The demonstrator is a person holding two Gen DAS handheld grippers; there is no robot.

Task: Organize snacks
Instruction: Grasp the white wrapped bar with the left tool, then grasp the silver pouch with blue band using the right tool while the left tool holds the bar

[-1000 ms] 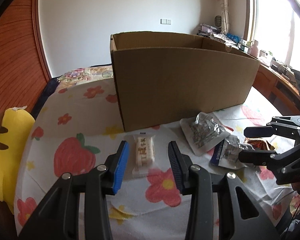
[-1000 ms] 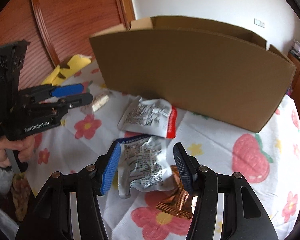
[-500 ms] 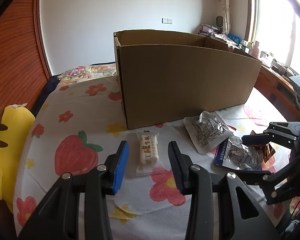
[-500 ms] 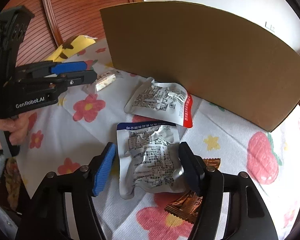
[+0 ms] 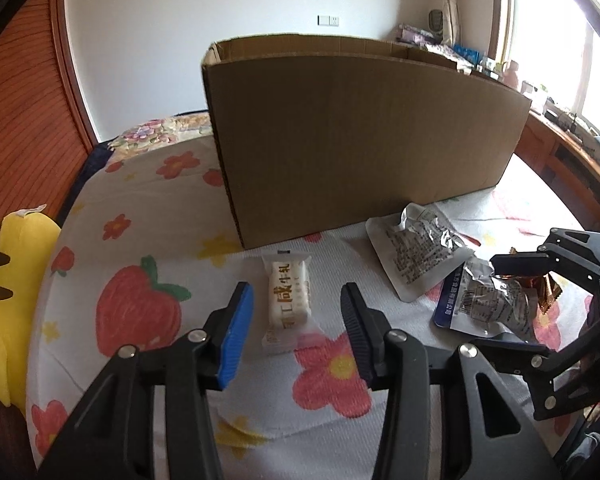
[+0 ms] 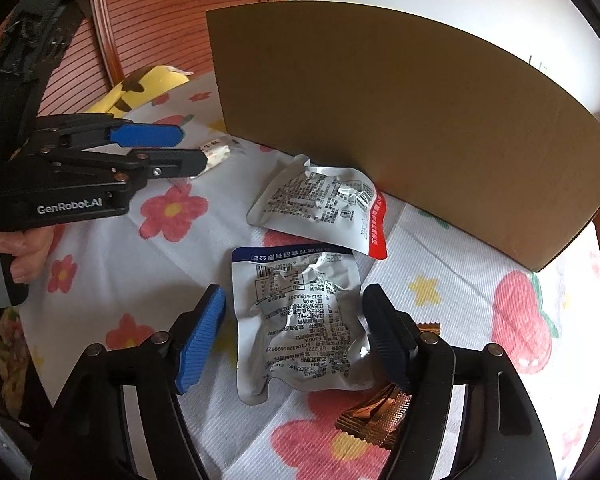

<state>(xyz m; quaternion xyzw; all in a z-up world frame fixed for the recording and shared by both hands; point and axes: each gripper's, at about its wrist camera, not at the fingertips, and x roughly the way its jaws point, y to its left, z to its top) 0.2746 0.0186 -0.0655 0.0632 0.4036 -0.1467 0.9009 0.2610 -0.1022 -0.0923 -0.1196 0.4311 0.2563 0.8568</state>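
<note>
Low over a flowered cloth [image 5: 148,208], the left gripper [image 5: 296,320] hangs spread around a white candy bar [image 5: 289,296] at lower centre, while the right gripper [image 6: 292,336] gapes astride a blue-edged silver pouch [image 6: 300,320]. A cardboard box [image 6: 400,120] conceals its contents; a gold wrapper [image 6: 374,420] lies half hidden.

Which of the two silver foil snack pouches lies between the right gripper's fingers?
The silver pouch with the blue band; the silver pouch with the red band lies nearer the cardboard box.

box [image 5: 360,140] interior hidden, gold wrapper [image 6: 374,416] partly covered
</note>
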